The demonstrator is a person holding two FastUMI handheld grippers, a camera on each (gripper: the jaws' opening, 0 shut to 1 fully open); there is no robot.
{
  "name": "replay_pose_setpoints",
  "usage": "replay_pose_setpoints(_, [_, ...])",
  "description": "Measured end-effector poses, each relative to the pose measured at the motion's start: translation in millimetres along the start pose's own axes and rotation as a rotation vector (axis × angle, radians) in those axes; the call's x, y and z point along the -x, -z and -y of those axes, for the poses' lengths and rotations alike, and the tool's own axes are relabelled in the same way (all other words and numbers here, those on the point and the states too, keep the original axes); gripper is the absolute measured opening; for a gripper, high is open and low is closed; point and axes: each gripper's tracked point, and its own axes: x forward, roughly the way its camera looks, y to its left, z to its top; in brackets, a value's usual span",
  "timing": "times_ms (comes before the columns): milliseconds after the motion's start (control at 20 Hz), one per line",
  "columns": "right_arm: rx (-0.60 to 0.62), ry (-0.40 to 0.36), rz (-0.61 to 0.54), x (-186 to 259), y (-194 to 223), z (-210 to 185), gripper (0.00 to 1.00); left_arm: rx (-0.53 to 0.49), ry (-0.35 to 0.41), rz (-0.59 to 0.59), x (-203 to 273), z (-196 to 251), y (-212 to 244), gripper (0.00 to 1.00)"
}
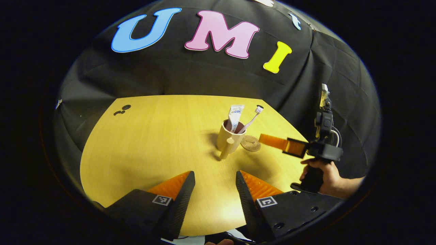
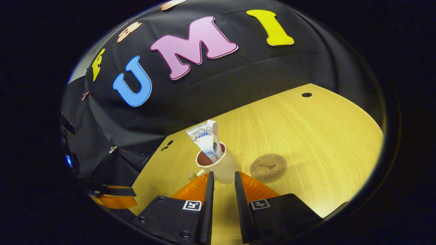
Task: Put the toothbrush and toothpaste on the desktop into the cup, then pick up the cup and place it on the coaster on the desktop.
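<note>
yellow wood desktop (image 1: 153,146), black cloth wall (image 1: 204,75)

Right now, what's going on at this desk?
A person is working two claws over the desk. The toothpaste and toothbrush already stand in the cup, which sits beside the coaster, not on it. The right claw is close to the cup, jaws narrowly apart. The left claw hangs back, open.

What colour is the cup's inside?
Dark reddish brown inside the cream plastic cup; clearest in the right gripper view.
</note>
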Motion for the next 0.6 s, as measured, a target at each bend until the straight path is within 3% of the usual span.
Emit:
replay_pose_setpoints(50, [0.009,0.0,-0.022,10.3,4.9,3.6,0.37,0.004,0.019,-0.016,-7.7,4.2,-2.0,0.76])
replay_pose_setpoints(100, [0.012,-0.004,-0.047,20.5,10.0,7.6,0.19,0.008,0.039,-0.035,-15.2,8.9,-4.7,0.76])
replay_pose_setpoints(150, [0.015,-0.004,-0.069,31.1,15.3,12.2,0.37,0.01,0.052,-0.059,-23.1,12.1,-6.1,0.75])
replay_pose_setpoints(400, [-0.012,0.016,-0.141,79.2,31.0,44.3,0.43,-0.04,0.073,-0.19,-66.4,23.7,-7.8,0.76])
replay_pose_setpoints(450, [-0.028,0.017,-0.151,87.6,33.1,48.8,0.26,-0.065,0.064,-0.22,-74.2,23.4,-5.6,0.76])
replay_pose_setpoints(500, [-0.044,0.017,-0.162,96.1,35.3,54.1,0.43,-0.09,0.054,-0.251,-82.8,22.3,-3.4,0.76])
replay_pose_setpoints(600, [-0.076,0.025,-0.171,111.4,38.5,65.0,0.43,-0.125,0.041,-0.307,-100.3,21.5,0.1,0.76])
